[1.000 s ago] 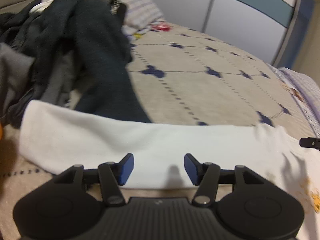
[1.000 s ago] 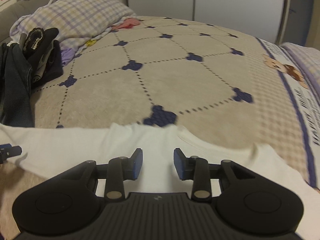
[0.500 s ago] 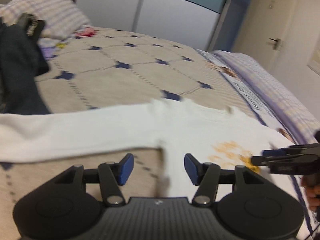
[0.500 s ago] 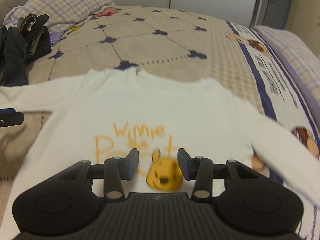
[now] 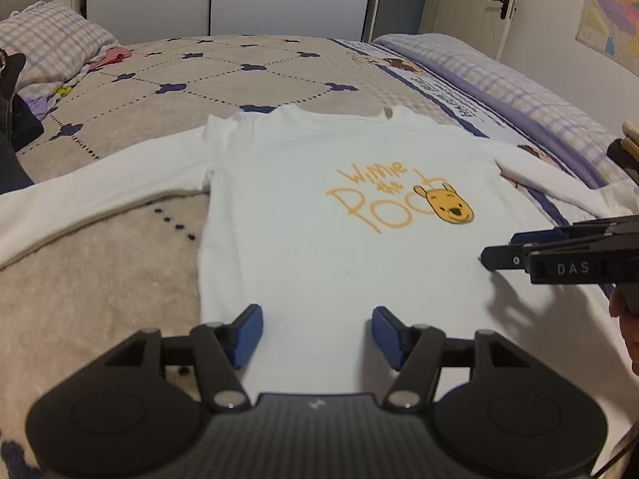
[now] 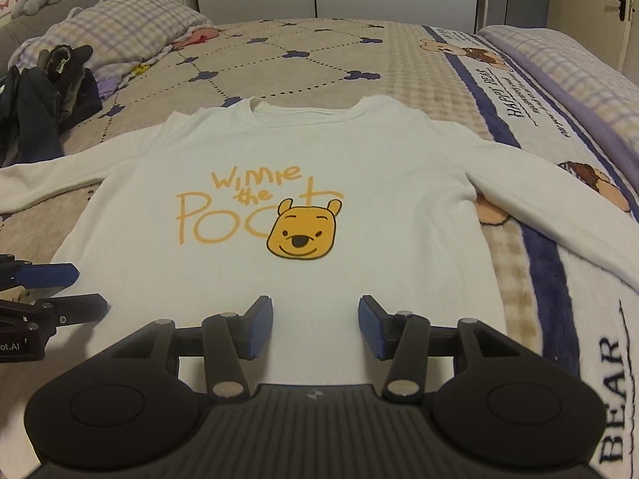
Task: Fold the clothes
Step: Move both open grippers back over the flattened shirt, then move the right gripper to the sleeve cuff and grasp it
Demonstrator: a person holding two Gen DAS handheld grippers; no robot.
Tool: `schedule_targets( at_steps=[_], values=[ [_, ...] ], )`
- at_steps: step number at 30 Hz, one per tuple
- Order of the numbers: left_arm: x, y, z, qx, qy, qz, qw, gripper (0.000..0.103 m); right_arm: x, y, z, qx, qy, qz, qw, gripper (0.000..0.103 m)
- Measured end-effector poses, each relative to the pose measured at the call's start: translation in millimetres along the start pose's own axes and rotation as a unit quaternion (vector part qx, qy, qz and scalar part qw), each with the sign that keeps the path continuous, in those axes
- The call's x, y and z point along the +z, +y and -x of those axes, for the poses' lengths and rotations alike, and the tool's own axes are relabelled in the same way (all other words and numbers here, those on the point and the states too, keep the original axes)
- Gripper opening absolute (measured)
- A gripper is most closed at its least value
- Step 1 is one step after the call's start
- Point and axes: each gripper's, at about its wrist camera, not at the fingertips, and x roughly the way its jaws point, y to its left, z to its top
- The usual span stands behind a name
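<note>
Right wrist view: the white long-sleeved shirt (image 6: 319, 151) lies print-up on the bed (image 6: 319, 52), sleeves spread for folding; both the right gripper (image 6: 315, 325) and the left gripper (image 5: 315, 333) have just been opening, fingers empty above its hem.

Two close wrist views downward, both over the shirt (image 5: 319, 239).

Left tool (image 5: 317, 329) and right tool (image 6: 315, 325): black ribbed bodies, silver pivot screws, blue pads (image 6: 261, 325)
</note>
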Motion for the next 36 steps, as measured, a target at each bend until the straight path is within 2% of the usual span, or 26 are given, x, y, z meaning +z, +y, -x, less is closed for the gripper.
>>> schedule_targets(
  at_steps=[6, 9, 15, 18, 23, 27, 30, 36],
  values=[
    [0.2, -5.7, 13.8, 0.005, 0.025, 0.008, 0.9996, 0.070, -7.4, -4.1, 5.8, -0.005, 0.001, -0.020, 1.000, 0.053],
    [5.0, -2.0, 17.5, -0.001, 0.025, 0.033, 0.9991, 0.079, -6.3, -0.4, 7.1, -0.010, 0.004, -0.018, 1.000, 0.054],
    [23.8, -1.3, 15.7, 0.017, -0.019, 0.031, 0.9992, 0.088, 1.7, -1.3, 9.5, -0.014, -0.006, -0.005, 1.000, 0.056],
    [35.4, -0.1, 8.4, 0.023, -0.032, 0.023, 0.9989, 0.089, 9.6, -10.6, 7.6, -0.023, -0.011, -0.022, 0.999, 0.056],
    [48.6, 5.3, -2.4, 0.038, -0.060, 0.024, 0.9972, 0.097, 24.9, -36.5, 6.6, -0.051, -0.034, -0.056, 0.997, 0.056],
    [51.8, 12.0, -10.0, 0.040, -0.069, 0.034, 0.9962, 0.100, 32.6, -73.3, 7.6, -0.094, -0.050, -0.120, 0.987, 0.057],
    [53.9, 15.2, -16.6, 0.039, -0.065, 0.035, 0.9965, 0.101, 32.6, -103.9, 8.3, -0.134, -0.055, -0.178, 0.973, 0.057],
    [56.8, 25.3, -21.8, 0.043, -0.066, 0.049, 0.9957, 0.103, 25.5, -145.1, 8.4, -0.211, -0.055, -0.233, 0.948, 0.057]
  ],
)
